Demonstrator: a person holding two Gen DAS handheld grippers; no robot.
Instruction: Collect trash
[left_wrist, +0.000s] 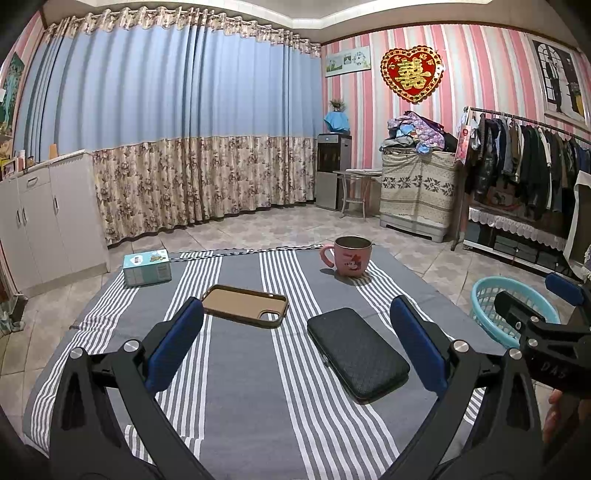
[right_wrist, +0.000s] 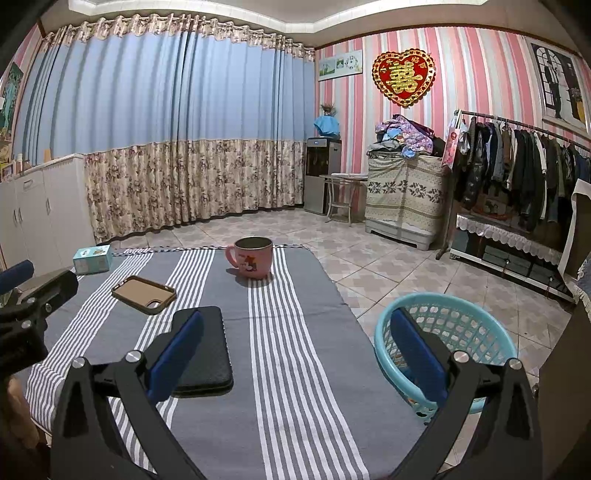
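Four things lie on the striped cloth (left_wrist: 236, 369), and none looks like obvious trash to us. Leftmost is the tissue box (left_wrist: 147, 267) at the far corner, then the brown phone case (left_wrist: 244, 305), the black wallet (left_wrist: 357, 353) and the pink mug (left_wrist: 351, 257) toward the back. Our left gripper (left_wrist: 295, 343) hovers above the cloth with its fingers spread apart and nothing between them. Our right gripper (right_wrist: 295, 350) is likewise apart and empty, over the cloth's right edge. Farthest right, off the cloth on the floor, sits the turquoise basket (right_wrist: 445, 345); we see nothing definite inside it. We judge the collecting either finished or not begun.
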